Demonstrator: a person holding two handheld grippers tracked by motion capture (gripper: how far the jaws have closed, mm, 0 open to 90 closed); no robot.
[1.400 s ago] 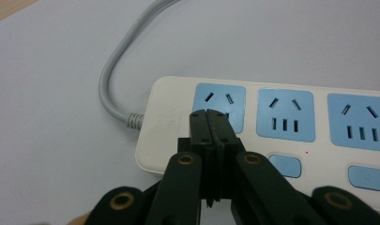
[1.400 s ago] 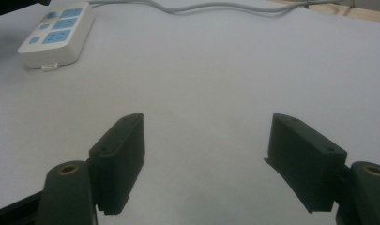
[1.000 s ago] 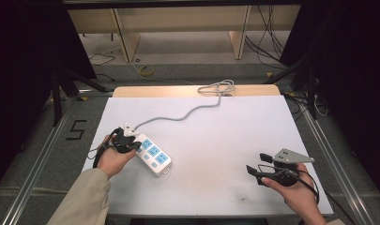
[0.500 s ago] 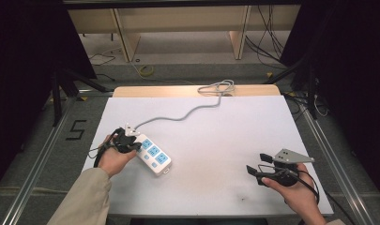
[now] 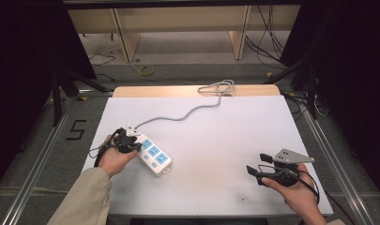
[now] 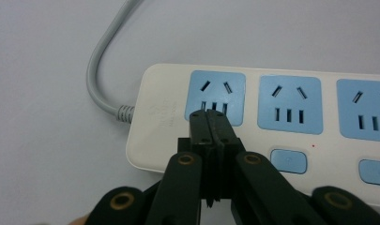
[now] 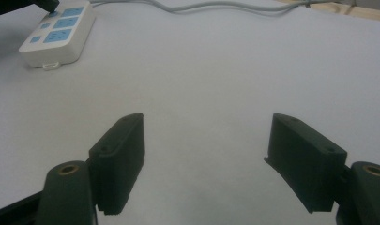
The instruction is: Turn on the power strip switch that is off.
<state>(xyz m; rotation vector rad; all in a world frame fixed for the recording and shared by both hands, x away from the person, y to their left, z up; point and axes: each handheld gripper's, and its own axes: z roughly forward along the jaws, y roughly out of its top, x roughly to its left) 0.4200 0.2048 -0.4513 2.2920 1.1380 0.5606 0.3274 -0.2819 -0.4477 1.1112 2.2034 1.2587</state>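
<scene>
A white power strip (image 5: pixel 152 153) with blue sockets lies at an angle on the left part of a white desk (image 5: pixel 216 136). Its grey cord (image 5: pixel 187 112) snakes away to the desk's far edge. The left tool (image 5: pixel 130 142), held in the person's left hand (image 5: pixel 113 157), has its jaws pressed fully together with nothing between them. In the left gripper view, the tips (image 6: pixel 209 123) sit over the socket nearest the cord end of the strip (image 6: pixel 272 122); whether they touch it cannot be told. The right tool (image 5: pixel 255 165), held in the right hand (image 5: pixel 298 194) at the desk's near right, is well apart from the strip. Its jaws stand wide and hold nothing over bare desk.
</scene>
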